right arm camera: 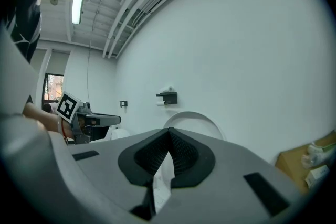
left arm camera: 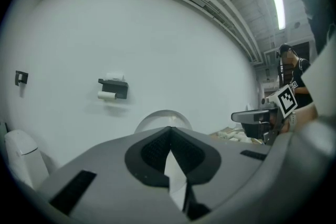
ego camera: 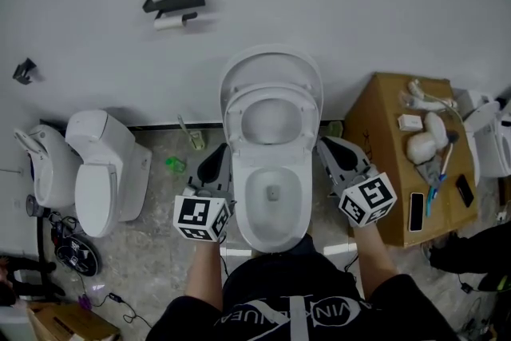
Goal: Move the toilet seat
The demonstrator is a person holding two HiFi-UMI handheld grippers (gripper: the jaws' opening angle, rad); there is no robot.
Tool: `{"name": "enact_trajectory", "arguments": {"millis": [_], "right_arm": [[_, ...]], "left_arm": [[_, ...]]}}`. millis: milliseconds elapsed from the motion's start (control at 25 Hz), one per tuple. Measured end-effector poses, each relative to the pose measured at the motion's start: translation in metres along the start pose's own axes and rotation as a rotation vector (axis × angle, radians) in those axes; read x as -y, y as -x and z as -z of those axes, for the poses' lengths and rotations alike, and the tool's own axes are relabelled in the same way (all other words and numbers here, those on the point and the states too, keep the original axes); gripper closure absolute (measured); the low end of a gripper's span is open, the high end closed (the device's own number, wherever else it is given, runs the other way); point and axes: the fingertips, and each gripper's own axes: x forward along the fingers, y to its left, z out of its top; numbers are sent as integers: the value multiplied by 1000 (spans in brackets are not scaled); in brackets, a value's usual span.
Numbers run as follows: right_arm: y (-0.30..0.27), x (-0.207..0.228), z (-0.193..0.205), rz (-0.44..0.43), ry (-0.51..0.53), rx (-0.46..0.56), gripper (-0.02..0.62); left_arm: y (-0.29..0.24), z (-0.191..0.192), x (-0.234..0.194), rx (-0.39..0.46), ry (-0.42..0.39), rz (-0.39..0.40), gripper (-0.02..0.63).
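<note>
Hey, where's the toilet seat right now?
The toilet seat is centre of the head view, between lid and bowl, ahead of the left gripper and right gripper.

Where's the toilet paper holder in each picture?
Head view: toilet paper holder, upper left on the wall.
Left gripper view: holder left of centre, on the wall.
Right gripper view: holder near the middle.
Shared landmark: the raised toilet lid, below and right of it.

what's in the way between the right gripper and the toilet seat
Nothing visible. The right gripper, jaws shut, sits beside the right side of the bowl, and only open air lies between it and the raised toilet seat.
</note>
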Motion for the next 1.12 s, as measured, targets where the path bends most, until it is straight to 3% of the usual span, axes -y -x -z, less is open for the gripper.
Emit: {"name": "enact_trajectory", "arguments": {"millis": [400, 1120], "right_arm": [[12, 3, -4, 29, -12, 25, 586], [12, 9, 7, 34, -70, 29, 586]], "left_arm": [[14, 1, -4, 28, 4, -53, 603], [8, -5, -6, 57, 21, -60, 603]]}}
